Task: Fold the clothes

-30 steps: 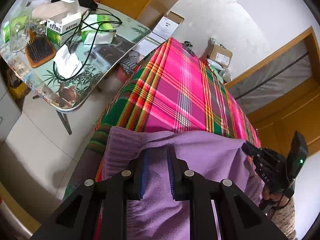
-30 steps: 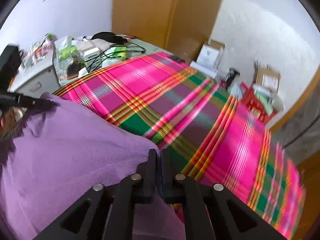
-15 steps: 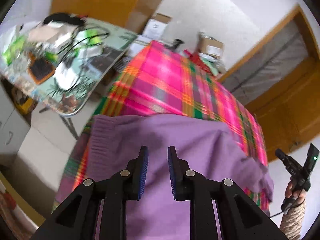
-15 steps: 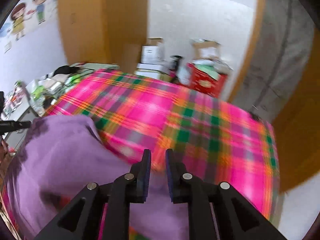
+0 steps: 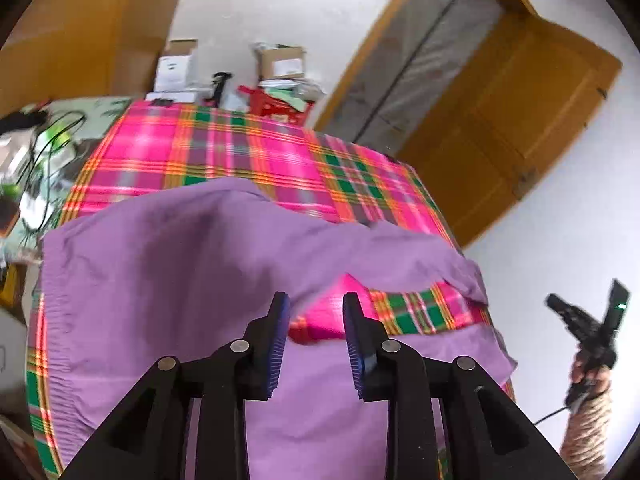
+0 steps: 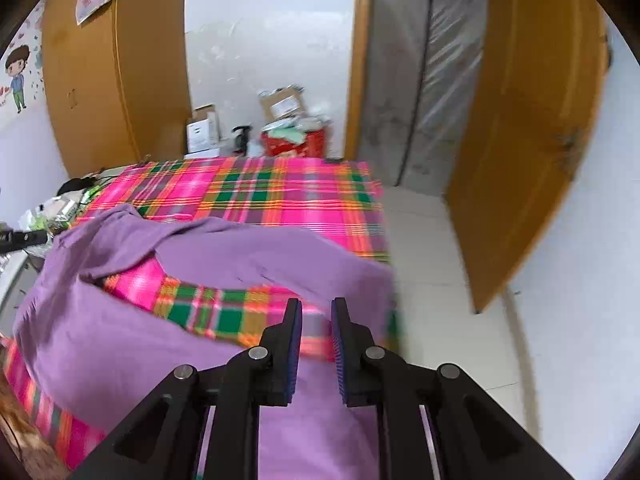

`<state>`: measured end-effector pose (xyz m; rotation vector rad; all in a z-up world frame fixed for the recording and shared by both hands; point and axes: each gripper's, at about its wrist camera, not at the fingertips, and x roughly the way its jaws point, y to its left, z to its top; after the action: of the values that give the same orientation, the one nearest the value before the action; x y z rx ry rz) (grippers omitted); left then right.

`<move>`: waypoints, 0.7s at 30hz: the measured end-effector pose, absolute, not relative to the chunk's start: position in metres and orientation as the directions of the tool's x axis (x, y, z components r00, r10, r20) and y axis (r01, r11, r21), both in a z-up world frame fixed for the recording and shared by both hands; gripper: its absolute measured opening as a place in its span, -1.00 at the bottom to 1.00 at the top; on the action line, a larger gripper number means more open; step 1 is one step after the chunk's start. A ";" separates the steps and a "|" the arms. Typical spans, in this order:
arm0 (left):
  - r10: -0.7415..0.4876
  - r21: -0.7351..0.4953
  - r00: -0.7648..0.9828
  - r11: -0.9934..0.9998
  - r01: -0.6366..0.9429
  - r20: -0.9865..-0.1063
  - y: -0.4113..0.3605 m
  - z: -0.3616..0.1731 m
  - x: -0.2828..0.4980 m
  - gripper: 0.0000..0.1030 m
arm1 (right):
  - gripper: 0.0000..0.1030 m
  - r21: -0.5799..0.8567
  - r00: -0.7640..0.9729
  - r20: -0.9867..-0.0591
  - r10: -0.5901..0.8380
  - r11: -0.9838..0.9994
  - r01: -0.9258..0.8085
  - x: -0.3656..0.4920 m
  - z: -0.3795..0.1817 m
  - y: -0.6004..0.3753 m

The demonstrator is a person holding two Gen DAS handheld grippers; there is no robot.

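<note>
Pink and green plaid cloth (image 5: 248, 160) is spread over what seems to be a bed or low bench, with a wooden door (image 6: 532, 152) and a plastic-covered doorway at the far right, boxes (image 6: 280, 104) against the far wall, and a cluttered bench (image 5: 36, 152) at the left. On the near half of the plaid a purple garment (image 5: 160, 272) lies, partly doubled over itself, with a gap of plaid showing between its far flap and its near layer.

Both claws are held above the garment and nothing is gripped. The left claw (image 5: 314, 340) is spread, its jaws having just been opening, with only plaid and purple fabric seen beyond the gap. The right claw (image 6: 316, 340) is parted by a narrower gap, its opening settled, and is also empty; it is seen small at the far right of the left wrist view (image 5: 576, 320).

The step in hand is judged to be a release after a fold, with a new hold to be taken. A good fold would be helped if the far flap's rumpled edge were flattened and matching corners were pinched by both claws, so the layers stay square.

The garment's right edge lies close to the bed's right edge (image 6: 384, 240), beyond which bare tiled floor (image 6: 432, 264) gives free room. The left side is crowded by the cluttered bench and its cables. The far half of the plaid is open for laying cloth.
</note>
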<state>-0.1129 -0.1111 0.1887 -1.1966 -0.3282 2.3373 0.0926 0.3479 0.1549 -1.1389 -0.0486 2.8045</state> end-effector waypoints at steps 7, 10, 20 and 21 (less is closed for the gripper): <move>0.504 -0.378 -0.456 -0.860 -0.343 -0.734 -0.058 0.179 -0.120 -0.43 | -0.54 -0.129 -0.718 -0.662 0.216 -0.976 -0.174 0.122 0.186 0.384; 0.444 -0.302 -0.433 -0.883 -0.359 -0.785 -0.037 0.165 -0.134 -0.43 | -0.54 -0.085 -0.711 -0.682 0.174 -0.983 -0.160 0.105 0.171 0.392; 0.303 -0.137 -0.400 -0.909 -0.393 -0.865 0.008 0.122 -0.161 -0.43 | -0.54 -0.038 -0.587 -0.804 0.097 -0.993 -0.111 -0.004 0.076 0.402; 0.288 -0.119 -0.409 -0.912 -0.392 -0.866 0.010 0.119 -0.162 -0.43 | -0.54 -0.027 -0.583 -0.808 0.089 -0.993 -0.113 -0.012 0.071 0.403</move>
<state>-0.1623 0.0102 0.1191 -1.4078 0.1431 2.3382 -0.0124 0.4034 0.0709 -1.3749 0.0410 2.6976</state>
